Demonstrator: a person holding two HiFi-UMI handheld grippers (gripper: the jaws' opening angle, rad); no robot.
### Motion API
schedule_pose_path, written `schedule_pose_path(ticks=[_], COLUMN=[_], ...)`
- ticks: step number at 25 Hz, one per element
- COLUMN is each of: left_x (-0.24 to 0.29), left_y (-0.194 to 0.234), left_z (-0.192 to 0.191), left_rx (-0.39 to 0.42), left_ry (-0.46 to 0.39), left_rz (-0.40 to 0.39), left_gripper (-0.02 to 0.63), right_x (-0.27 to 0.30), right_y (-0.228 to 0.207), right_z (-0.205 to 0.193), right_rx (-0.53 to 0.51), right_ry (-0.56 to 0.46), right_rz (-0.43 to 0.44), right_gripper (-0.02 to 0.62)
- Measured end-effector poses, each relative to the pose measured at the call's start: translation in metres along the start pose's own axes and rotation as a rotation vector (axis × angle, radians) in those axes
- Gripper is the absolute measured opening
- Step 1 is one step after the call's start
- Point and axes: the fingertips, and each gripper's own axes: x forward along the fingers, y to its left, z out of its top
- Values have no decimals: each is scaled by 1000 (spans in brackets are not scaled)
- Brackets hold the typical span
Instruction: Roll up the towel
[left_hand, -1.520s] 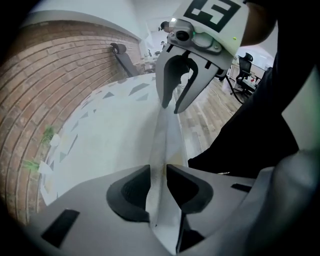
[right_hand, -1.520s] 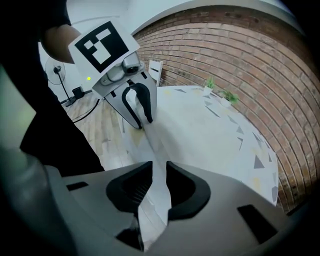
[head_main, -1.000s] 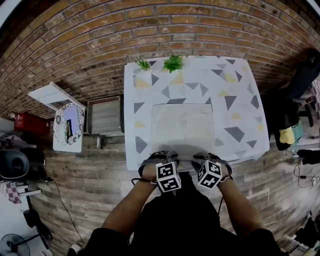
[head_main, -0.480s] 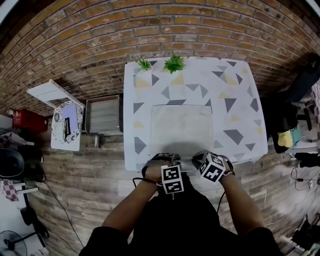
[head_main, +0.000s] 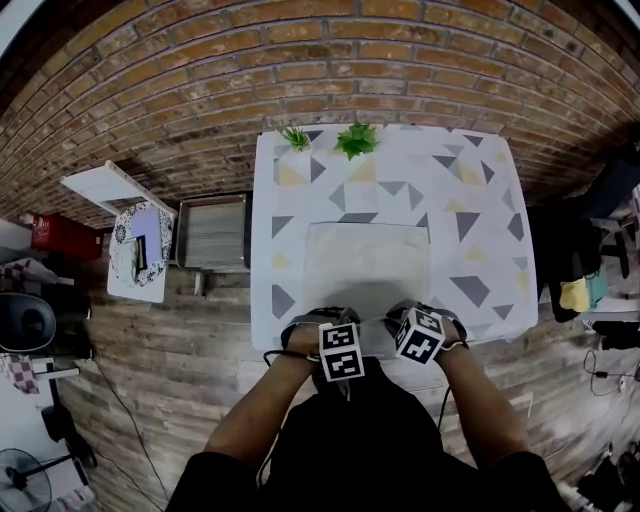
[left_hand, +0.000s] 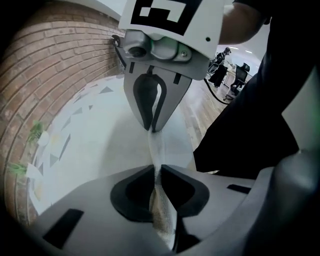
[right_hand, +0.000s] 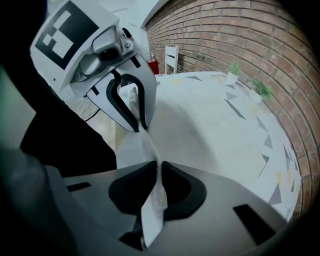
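Jaws of left gripper (left_hand: 159, 167) have just been closed on the near edge of the towel (head_main: 367, 262); right gripper's (right_hand: 160, 165), clamped there too, have just been eased slightly. That pinch is shown only in gripper views; beyond, the towel is seen flat on the table (head_main: 480, 200).

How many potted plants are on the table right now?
2. The smaller potted plant stands at the table's far edge, toward its left corner; the larger potted plant stands just right of it. None looks hidden.
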Motion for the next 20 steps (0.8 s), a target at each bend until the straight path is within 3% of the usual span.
schedule_pose_path(ticks=[8, 13, 20], left_x=[-9, -17, -13], left_y=[29, 31, 31], left_z=[-7, -13, -17], left_rx=[-34, -55, -61], left_ry=[2, -17, -32], left_rz=[94, 137, 138], left_gripper=[164, 163, 103], right_x=[1, -3, -20], right_y=[-15, -21, 10], right_z=[3, -1, 32], right_rx=[-6, 0, -114], right_ry=[13, 24, -156], right_rz=[6, -36, -62], right_gripper=[99, 101, 112])
